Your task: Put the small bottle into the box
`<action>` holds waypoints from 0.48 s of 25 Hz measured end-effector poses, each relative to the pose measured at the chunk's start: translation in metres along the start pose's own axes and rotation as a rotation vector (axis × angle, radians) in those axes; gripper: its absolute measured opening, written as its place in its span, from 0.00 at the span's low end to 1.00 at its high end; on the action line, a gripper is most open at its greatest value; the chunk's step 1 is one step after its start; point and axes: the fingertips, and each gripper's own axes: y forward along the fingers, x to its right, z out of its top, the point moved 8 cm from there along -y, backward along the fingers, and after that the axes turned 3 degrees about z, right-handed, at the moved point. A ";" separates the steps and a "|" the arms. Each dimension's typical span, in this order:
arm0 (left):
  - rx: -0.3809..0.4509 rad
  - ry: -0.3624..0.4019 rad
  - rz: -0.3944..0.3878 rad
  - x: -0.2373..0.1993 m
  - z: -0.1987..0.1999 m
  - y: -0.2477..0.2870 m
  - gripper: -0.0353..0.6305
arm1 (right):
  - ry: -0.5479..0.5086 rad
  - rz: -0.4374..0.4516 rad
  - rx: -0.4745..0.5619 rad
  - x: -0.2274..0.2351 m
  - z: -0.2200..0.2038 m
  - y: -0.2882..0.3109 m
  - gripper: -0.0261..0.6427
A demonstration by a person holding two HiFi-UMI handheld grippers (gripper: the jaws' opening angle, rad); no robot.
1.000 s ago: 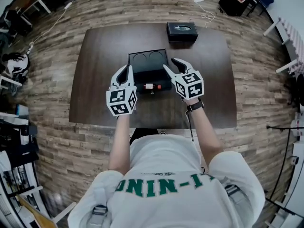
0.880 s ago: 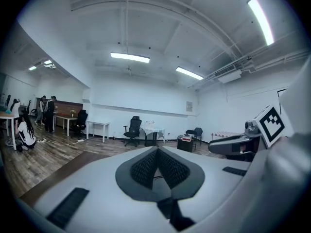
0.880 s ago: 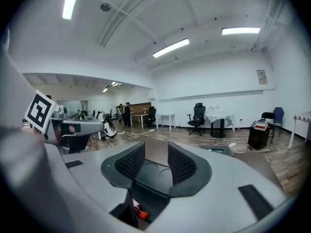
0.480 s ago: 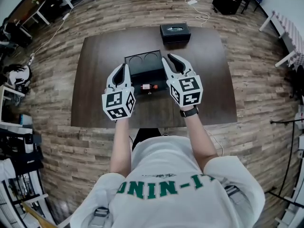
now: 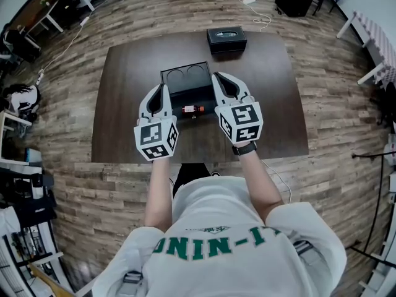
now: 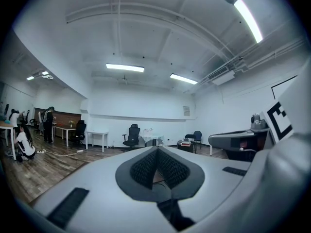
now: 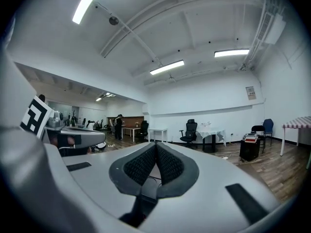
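Both grippers have risen since a second ago and stand higher over the table (image 5: 124,104); the right gripper's jaws have just been closing, with nothing between them.

- Left gripper (image 5: 162,89): level, jaws closed tip to tip, empty (image 6: 156,148).
- Right gripper (image 5: 220,78): level, jaws fully together, empty (image 7: 155,143).
- Bottle (image 5: 192,109): small, red cap, lying on its side on the table just in front of the box, between the two grippers, touched by neither. Place unchanged.
- Box (image 5: 185,86): black, open, two round recesses at its far part, mid-table.
- Case (image 5: 226,40): black, closed, at the table's far edge, well apart from the box.
- Table: dark brown, rectangular, otherwise bare.
- Floor (image 5: 334,104): wood planks; a white cable (image 5: 263,18) lies beyond the table.
- Room: white walls and ceiling, strip lights (image 6: 125,68); an office chair (image 6: 131,136) and white desks by the far wall; people (image 6: 23,142) at the left wall.
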 end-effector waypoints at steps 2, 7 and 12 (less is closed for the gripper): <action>0.001 0.002 0.002 0.000 -0.002 -0.002 0.07 | 0.001 -0.004 -0.003 0.000 -0.002 -0.001 0.06; 0.002 0.003 0.005 -0.001 -0.004 -0.003 0.07 | 0.010 -0.011 -0.008 0.001 -0.004 -0.001 0.06; 0.006 0.005 0.008 -0.002 -0.003 -0.004 0.07 | 0.027 -0.011 -0.004 0.002 -0.004 -0.002 0.06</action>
